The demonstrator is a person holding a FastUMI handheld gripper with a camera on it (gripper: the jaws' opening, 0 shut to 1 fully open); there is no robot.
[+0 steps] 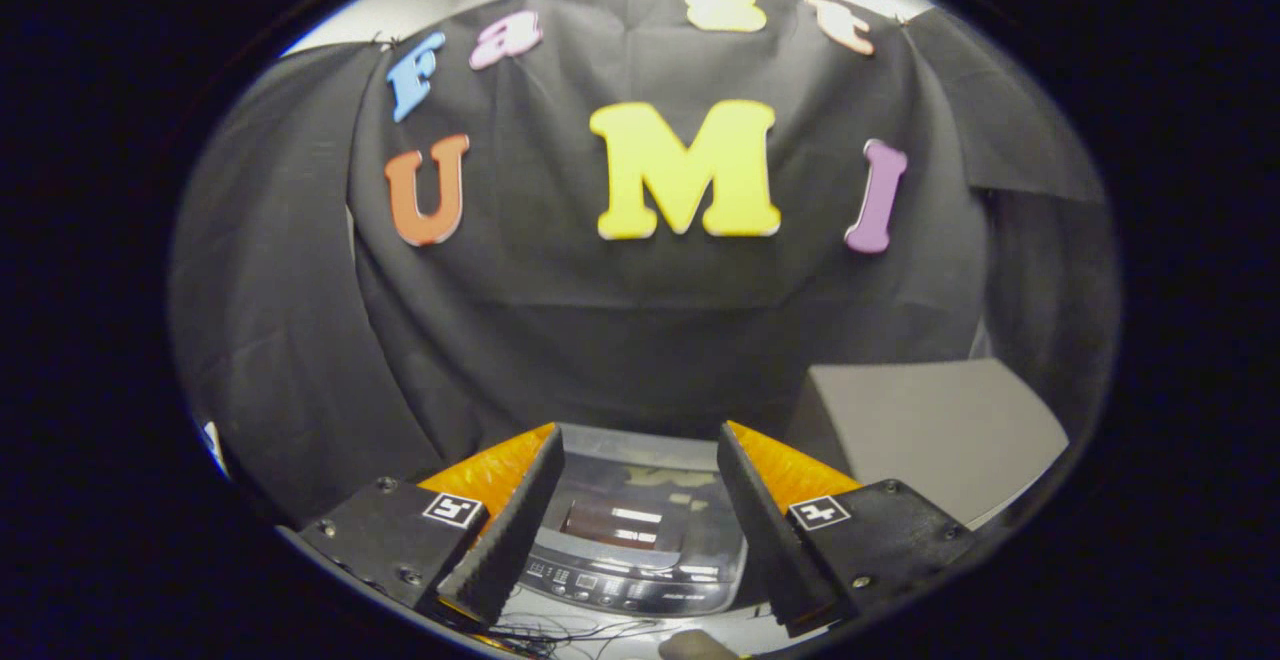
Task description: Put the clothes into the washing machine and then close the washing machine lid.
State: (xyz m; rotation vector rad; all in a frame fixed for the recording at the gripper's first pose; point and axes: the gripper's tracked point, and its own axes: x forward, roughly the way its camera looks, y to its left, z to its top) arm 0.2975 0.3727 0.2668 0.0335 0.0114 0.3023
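1. Washing machine: seen in the gripper view between and beyond the fingers, lid down, control panel nearest.
2. Hand-held gripper: fingers spread apart, holding nothing.
3. Grey box: beside the machine, against the cloth wall.

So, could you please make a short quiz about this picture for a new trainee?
1. True or false: the washing machine lid is closed.
2. What are the gripper jaws doing? A) open, holding nothing B) shut on clothes C) shut on the lid
3. Which thing stands beside the machine, beyond the right-hand finger?

Key:
1. True; the dark glass lid lies flat, with the control panel in front of it.
2. A.
3. A grey box.
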